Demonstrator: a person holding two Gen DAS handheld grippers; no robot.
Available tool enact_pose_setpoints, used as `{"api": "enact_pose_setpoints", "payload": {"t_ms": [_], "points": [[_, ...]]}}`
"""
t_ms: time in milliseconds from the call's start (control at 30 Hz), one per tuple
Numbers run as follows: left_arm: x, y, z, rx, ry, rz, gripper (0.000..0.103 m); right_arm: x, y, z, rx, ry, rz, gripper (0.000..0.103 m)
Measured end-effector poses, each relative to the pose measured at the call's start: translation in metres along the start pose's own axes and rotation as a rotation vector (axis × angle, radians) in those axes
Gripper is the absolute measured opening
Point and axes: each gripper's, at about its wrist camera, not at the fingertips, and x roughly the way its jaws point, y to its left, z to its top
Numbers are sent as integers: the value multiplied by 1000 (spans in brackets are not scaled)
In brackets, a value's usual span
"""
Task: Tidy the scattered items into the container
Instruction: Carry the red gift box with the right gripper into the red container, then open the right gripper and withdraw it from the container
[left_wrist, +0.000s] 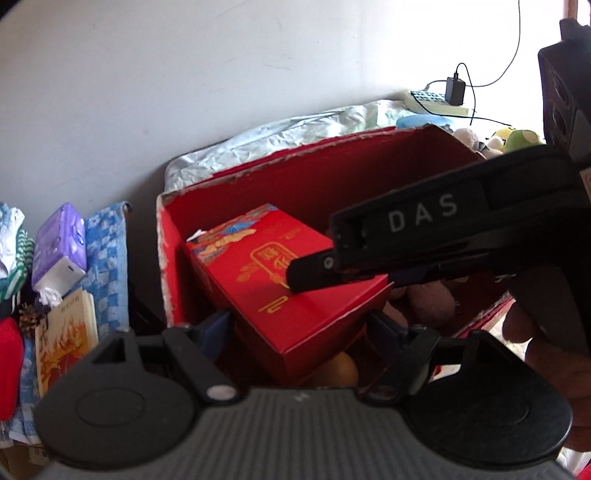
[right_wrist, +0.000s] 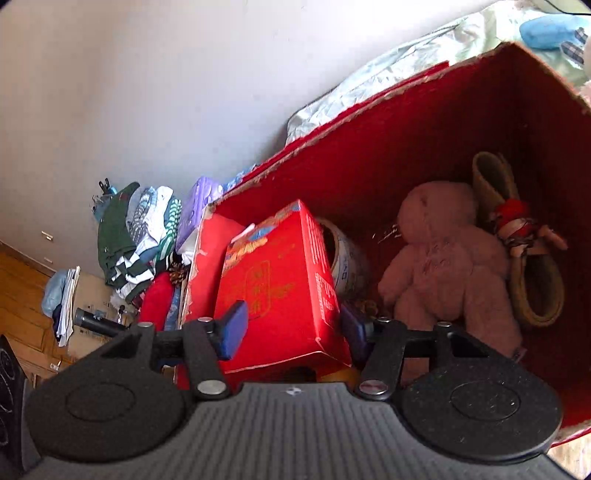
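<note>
A big red cardboard container (left_wrist: 332, 173) stands open; it also shows in the right wrist view (right_wrist: 424, 140). A small red box with gold print (left_wrist: 291, 288) lies tilted inside it. My left gripper (left_wrist: 295, 332) has its blue pads on both sides of this box, shut on it. My right gripper (right_wrist: 291, 328) also has its pads at the box (right_wrist: 277, 284) on either side; it enters the left wrist view from the right (left_wrist: 314, 269). Inside the container lie a pink plush toy (right_wrist: 439, 258), a tape roll (right_wrist: 343, 254) and a rolled straw item (right_wrist: 524, 258).
Left of the container are a purple tissue pack (left_wrist: 61, 243), a small book (left_wrist: 66, 332), folded clothes (right_wrist: 140, 236) and a blue checked cloth (left_wrist: 107, 258). A crumpled pale sheet (left_wrist: 295, 133) lies behind. A power strip with a charger (left_wrist: 443, 98) and soft toys (left_wrist: 517, 138) are at the back right.
</note>
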Motion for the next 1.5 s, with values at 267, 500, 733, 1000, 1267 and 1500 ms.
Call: {"api": "enact_pose_setpoints", "payload": {"t_ms": [267, 500, 733, 1000, 1267, 1500], "points": [[-16, 14, -12, -85, -50, -14, 79, 3, -6, -4, 10, 74, 4, 53], [-24, 12, -16, -142, -61, -24, 78, 17, 3, -7, -18, 135, 31, 57], [-19, 9, -18, -160, -52, -17, 78, 16, 4, -8, -25, 140, 24, 59], [-15, 5, -13, -163, -34, 20, 78, 13, -4, -5, 27, 115, 15, 53], [-21, -2, -8, -160, -16, 85, 80, -17, 0, -2, -28, 37, -10, 46], [-13, -13, 0, -189, 45, 142, 86, -55, -9, -7, -95, -53, -169, 46]]}}
